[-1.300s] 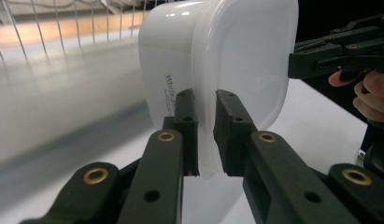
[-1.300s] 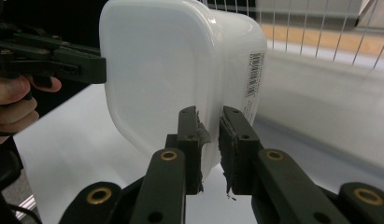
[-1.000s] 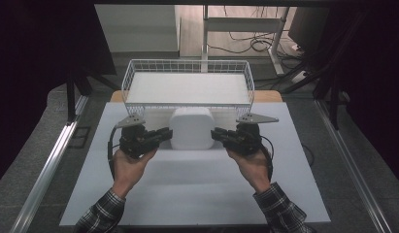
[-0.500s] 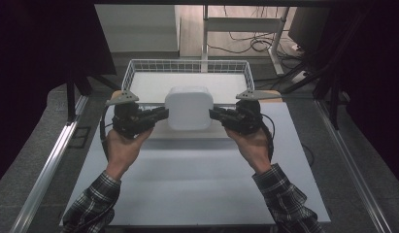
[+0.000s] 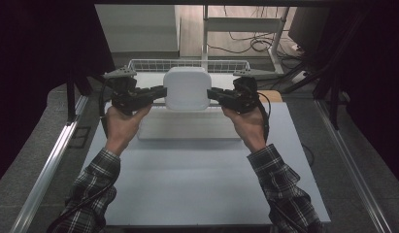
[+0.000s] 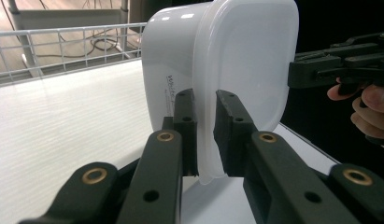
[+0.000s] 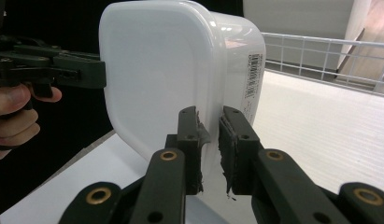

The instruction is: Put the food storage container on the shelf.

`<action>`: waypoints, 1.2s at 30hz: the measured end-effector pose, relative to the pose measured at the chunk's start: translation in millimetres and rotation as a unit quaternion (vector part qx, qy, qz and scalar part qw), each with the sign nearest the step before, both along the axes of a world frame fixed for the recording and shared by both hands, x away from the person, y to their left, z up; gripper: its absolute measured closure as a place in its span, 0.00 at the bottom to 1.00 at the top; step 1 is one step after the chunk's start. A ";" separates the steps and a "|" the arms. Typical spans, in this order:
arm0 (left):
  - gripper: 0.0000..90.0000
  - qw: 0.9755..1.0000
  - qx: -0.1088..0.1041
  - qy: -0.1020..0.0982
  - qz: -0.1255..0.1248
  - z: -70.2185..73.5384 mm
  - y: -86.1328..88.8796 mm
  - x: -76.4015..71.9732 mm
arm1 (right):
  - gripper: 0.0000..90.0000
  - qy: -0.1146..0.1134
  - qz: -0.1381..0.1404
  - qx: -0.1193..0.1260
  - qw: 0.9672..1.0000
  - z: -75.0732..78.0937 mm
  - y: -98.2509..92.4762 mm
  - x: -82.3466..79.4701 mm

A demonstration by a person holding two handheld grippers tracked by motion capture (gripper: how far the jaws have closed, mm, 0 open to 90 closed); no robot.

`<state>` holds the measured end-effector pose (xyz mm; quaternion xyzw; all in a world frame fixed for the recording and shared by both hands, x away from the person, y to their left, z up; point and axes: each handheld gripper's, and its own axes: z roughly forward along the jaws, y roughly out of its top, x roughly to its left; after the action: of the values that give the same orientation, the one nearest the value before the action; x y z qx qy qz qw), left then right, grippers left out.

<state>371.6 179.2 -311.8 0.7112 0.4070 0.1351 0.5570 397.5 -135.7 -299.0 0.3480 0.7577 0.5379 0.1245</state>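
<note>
Mid-carry: my left gripper & right gripper each clamp the lid rim of the white rounded-square plastic tub, held up over the white wire basket. Next, I reckon: lower level into basket, then let go.

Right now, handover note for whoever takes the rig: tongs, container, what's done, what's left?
Left tongs: shut on the lid rim of the white container, its left side.
Right tongs: shut on the same rim, the opposite side.
Container: lidded, carried between both tongs, clear of the white board, in front of the wire basket.
Done: container gripped and raised.
Left: probably carry it over the basket wall, set it down inside, release both tongs together.
</note>
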 end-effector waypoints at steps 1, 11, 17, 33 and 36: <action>0.89 1.000 -0.003 0.002 0.002 -0.3 0.3 2.2 | 0.87 0.003 -0.001 0.000 1.000 -0.2 0.4 2.2; 0.88 1.000 -0.002 0.022 0.007 -3.5 -2.7 18.5 | 0.85 0.018 -0.019 -0.009 1.000 -3.2 5.2 20.5; 0.85 1.000 0.004 0.024 0.008 -4.5 -6.8 24.7 | 0.82 0.029 -0.026 -0.002 0.999 -6.4 4.5 28.7; 0.67 0.999 0.035 0.026 0.025 -6.6 -16.5 41.2 | 0.70 0.021 -0.034 -0.018 0.999 -3.8 14.7 42.6; 0.66 0.999 0.031 0.028 0.024 -7.2 -16.6 44.2 | 0.68 0.025 -0.035 -0.017 0.999 -4.1 15.0 45.7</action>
<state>415.7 162.6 -319.0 0.7218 0.4347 0.1407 0.5198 443.2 -120.7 -303.1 0.3854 0.7569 0.5117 0.1298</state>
